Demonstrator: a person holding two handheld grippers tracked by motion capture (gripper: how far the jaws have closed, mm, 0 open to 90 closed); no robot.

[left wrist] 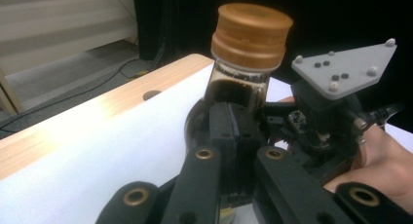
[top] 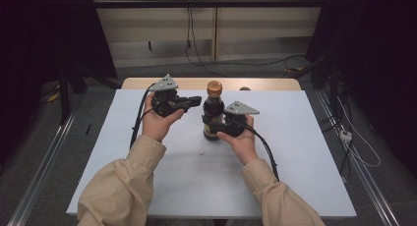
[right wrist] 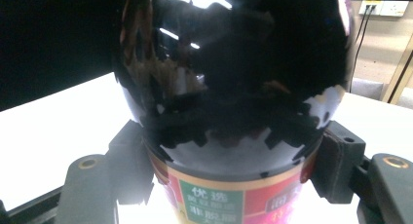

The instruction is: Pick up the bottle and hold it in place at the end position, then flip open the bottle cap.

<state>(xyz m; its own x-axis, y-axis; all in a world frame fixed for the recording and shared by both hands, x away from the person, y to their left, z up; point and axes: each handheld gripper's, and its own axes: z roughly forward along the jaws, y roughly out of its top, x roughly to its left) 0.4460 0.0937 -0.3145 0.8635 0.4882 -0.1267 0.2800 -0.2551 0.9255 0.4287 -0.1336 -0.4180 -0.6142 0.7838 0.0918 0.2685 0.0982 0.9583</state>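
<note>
Dark glass, filled with near-black liquid, makes up the soy sauce bottle [top: 213,113], which stands upright near the middle of the white table sheet [top: 147,177], a little toward the far edge. Its screw cap [top: 214,87] is ribbed brown plastic, still seated on the neck; in the left gripper view the cap [left wrist: 252,35] fills the upper centre, with the neck below it showing dark liquid. My right gripper [top: 216,127] has its jaws clamped around the bottle's lower body, one pad on each side; the right gripper view confirms both black pads pressed against the glass just above the red and green label [right wrist: 214,202], which bears printed characters. My left gripper [top: 195,101] is held level beside the bottle's shoulder, its tip just at the neck on the bottle's left. Its jaws are pressed together on nothing, pad against pad, as the left gripper view shows. A grey three-cornered plate [top: 164,83] sits on top of the left gripper. Cables trail from both grippers toward me across the sheet. Beyond the sheet, a strip of light wooden tabletop [top: 147,82] is exposed along the far edge.
</note>
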